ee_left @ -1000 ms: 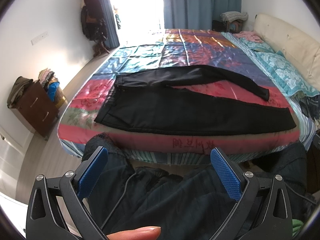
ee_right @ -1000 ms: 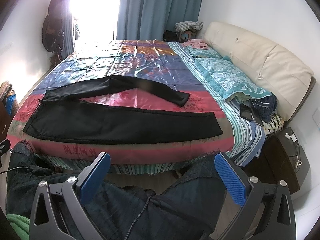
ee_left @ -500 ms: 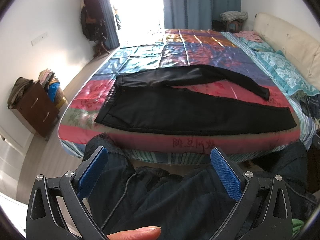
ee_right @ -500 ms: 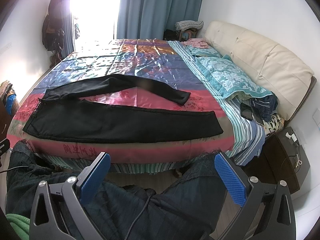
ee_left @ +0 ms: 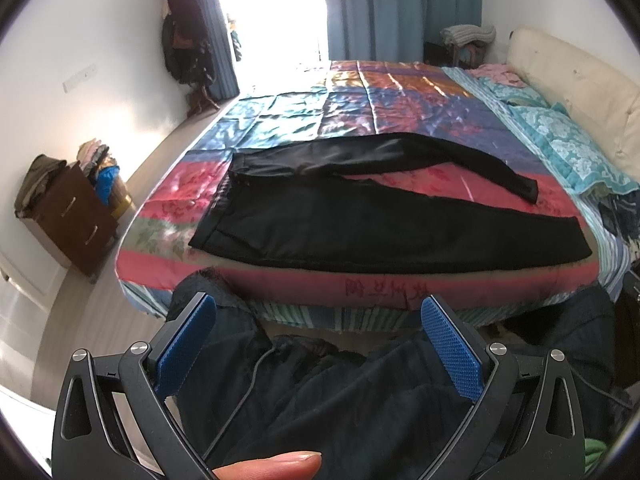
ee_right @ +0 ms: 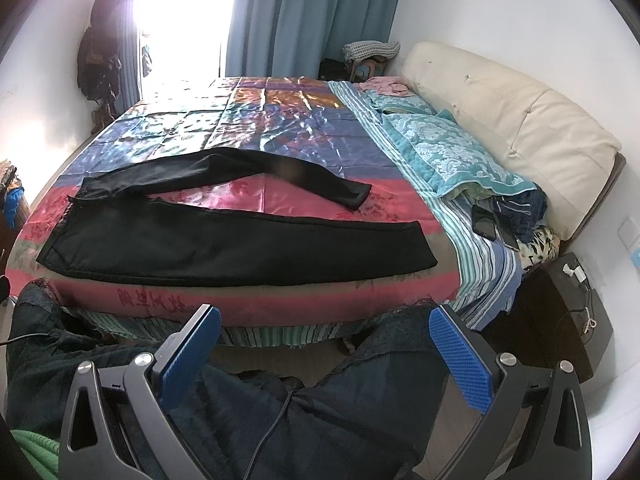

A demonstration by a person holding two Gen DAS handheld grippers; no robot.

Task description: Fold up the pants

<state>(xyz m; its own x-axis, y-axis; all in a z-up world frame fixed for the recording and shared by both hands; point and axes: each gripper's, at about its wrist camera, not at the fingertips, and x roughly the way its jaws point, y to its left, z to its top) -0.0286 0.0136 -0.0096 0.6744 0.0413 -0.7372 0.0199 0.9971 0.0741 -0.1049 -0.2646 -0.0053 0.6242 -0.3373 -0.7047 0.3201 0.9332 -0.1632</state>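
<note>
Black pants (ee_left: pixel 360 224) (ee_right: pixel 208 240) lie spread flat near the front edge of a bed with a colourful satin quilt (ee_left: pixel 380 112) (ee_right: pixel 248 120). The waist points left and both legs run right, the far leg angled away from the near one. My left gripper (ee_left: pixel 320 344) hangs open over the person's dark-trousered lap, well short of the bed, with nothing between its blue pads (ee_left: pixel 452 356). My right gripper (ee_right: pixel 324 352) is likewise open and empty above the lap. A fingertip (ee_left: pixel 272 466) shows at the bottom of the left wrist view.
A cream padded headboard (ee_right: pixel 512 120) and teal pillows (ee_right: pixel 448 152) line the bed's right side, with a phone (ee_right: pixel 484 222) by the striped sheet. A brown drawer unit (ee_left: pixel 76 216) piled with clothes stands left, a dark bedside cabinet (ee_right: pixel 560 312) right. Blue curtains (ee_right: pixel 304 16) hang behind.
</note>
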